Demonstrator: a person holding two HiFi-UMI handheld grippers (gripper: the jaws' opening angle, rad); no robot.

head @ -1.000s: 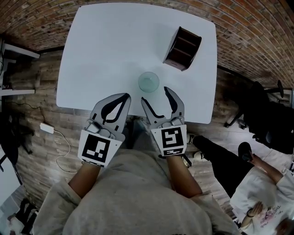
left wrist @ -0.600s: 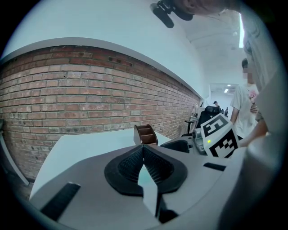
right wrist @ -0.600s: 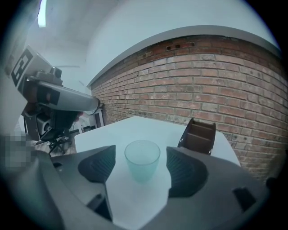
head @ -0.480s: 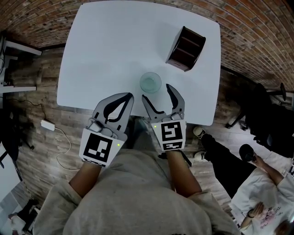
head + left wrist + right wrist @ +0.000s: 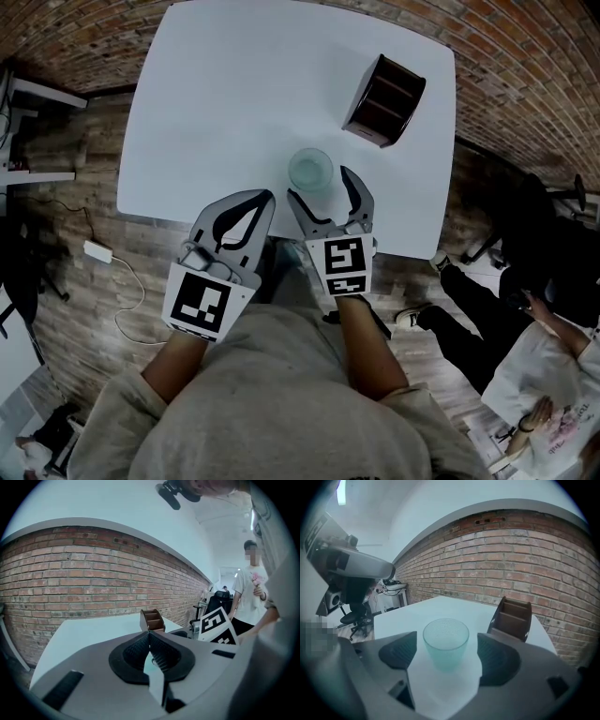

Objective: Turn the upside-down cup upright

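Right gripper, jaws just spread wide, frames the cup untouched at twelve o'clock, so ease in level, squeeze mid-wall gently; left gripper closed, empty.

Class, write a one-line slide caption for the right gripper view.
Right gripper, jaws just opened wider, with a translucent teal cup between them, untouched, on the white table; brown organiser behind.

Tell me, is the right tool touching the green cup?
Apart. In the right gripper view the right tool, its jaws just opened wider, straddles the cup with a gap on each side.
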